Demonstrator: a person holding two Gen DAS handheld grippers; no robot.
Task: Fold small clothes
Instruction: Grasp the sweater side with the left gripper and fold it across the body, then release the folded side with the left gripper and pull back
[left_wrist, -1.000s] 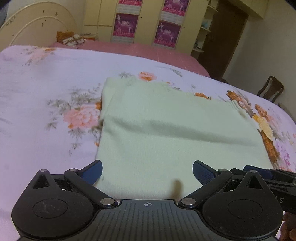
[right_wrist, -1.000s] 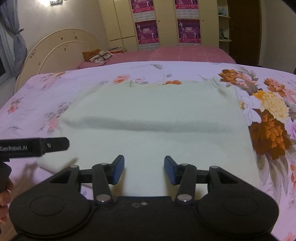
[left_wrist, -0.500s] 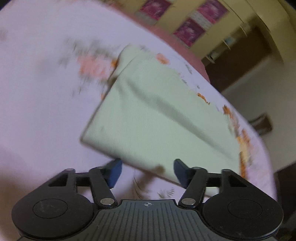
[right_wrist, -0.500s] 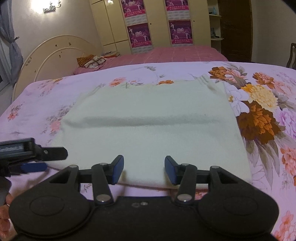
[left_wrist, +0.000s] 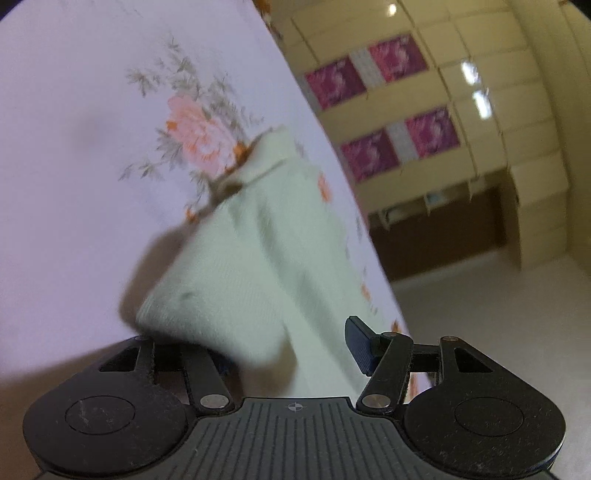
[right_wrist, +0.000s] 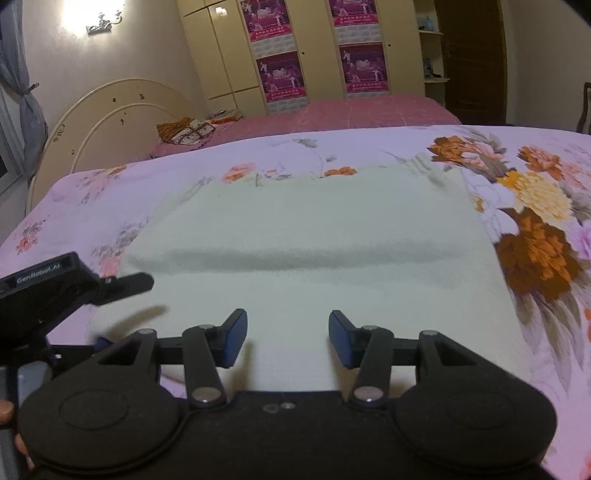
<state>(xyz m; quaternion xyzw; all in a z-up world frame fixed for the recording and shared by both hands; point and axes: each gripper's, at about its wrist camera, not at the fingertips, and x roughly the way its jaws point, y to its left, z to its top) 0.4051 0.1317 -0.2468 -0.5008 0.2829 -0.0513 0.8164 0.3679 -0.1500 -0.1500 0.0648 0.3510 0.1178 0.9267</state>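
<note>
The pale green knit garment (right_wrist: 314, 258) lies flat on the floral bedspread (right_wrist: 535, 229), already doubled once, with a soft fold ridge running across its middle, and its near edge sits just in front of the right gripper (right_wrist: 288, 338). That gripper hovers low over the near hem with its jaws spread and nothing between them. At the garment's near left corner, the left gripper (left_wrist: 291, 349) is tipped steeply onto its side; the corner of the cloth bulges up over its left finger, while the right finger (left_wrist: 360, 345) stands clear of the fabric, so the jaws look spread and the corner seems draped or scooped, not pinched. The frame is blurred, so the hold itself is hard to judge. In the right wrist view the left gripper's body (right_wrist: 48, 295) sits at that same corner. The step in hand looks like taking the near edge for another fold. To do it well, each gripper should close on all layers at its corner, not just the top one, lift both corners evenly, and carry the edge straight to the far hem so the sides stay aligned.
</note>
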